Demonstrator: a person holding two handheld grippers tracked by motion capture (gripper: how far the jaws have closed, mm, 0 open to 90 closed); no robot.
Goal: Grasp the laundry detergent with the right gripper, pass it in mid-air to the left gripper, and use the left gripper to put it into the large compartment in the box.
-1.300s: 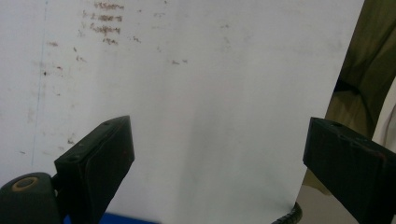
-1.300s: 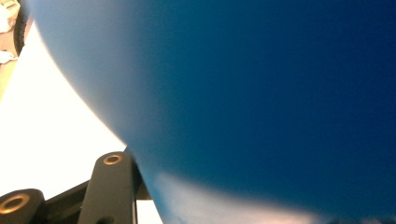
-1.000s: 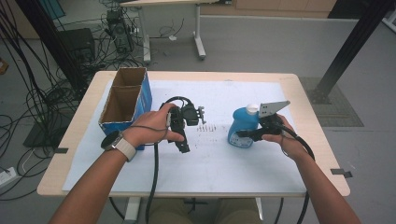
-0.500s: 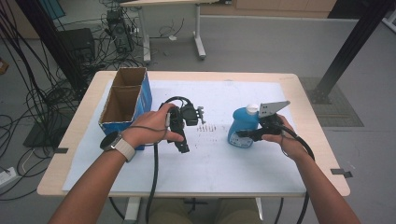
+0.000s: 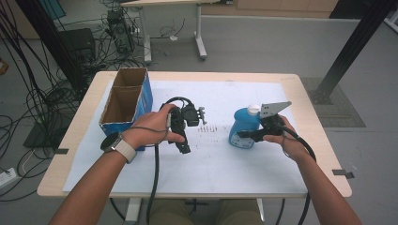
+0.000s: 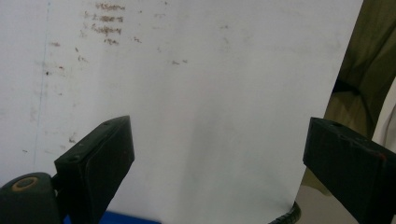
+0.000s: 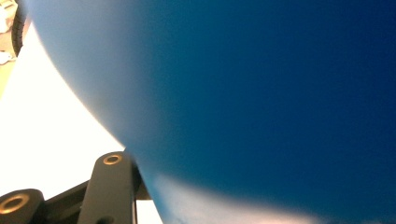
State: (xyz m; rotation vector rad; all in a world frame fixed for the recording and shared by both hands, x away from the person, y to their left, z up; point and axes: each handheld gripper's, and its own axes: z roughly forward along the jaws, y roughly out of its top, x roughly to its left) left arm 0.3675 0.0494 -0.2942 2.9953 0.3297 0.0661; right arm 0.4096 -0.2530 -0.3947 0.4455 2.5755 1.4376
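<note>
- On the left of the light wooden table (image 5: pixel 84 136), covered by a wide white paper sheet (image 5: pixel 225 164): an open brown cardboard box with blue outer walls (image 5: pixel 123 101), two compartments, upright, near the left edge of the sheet.
- Just right of the box: the left hand (image 5: pixel 150 127), with a pale wristwatch (image 5: pixel 120 146) on the wrist, around the black left gripper (image 5: pixel 182 140).
- In the left gripper view: the left gripper (image 6: pixel 215 158) pointing down at the bare white sheet, jaws wide apart, nothing between them, a few small brown marks on the paper farther off.
- Between the two grippers: a small patch of brown marks (image 5: pixel 206 128) on the sheet.
- Right of the middle: a round blue plastic bottle with a white cap (image 5: pixel 244 125), upright on the sheet, well apart from the cardboard box.
- At the lower side of the bottle: the black right gripper (image 5: pixel 245 136), held by the right hand (image 5: pixel 284 138), jaws closed on the bottle body, grey three-cornered plate on top.
- In the right gripper view: the blue wall of the bottle (image 7: pixel 261 93) very close, blurred, pressed against the jaw; the pads themselves hidden.
- Below the grippers: black cables trailing toward the near edge of the table.
</note>
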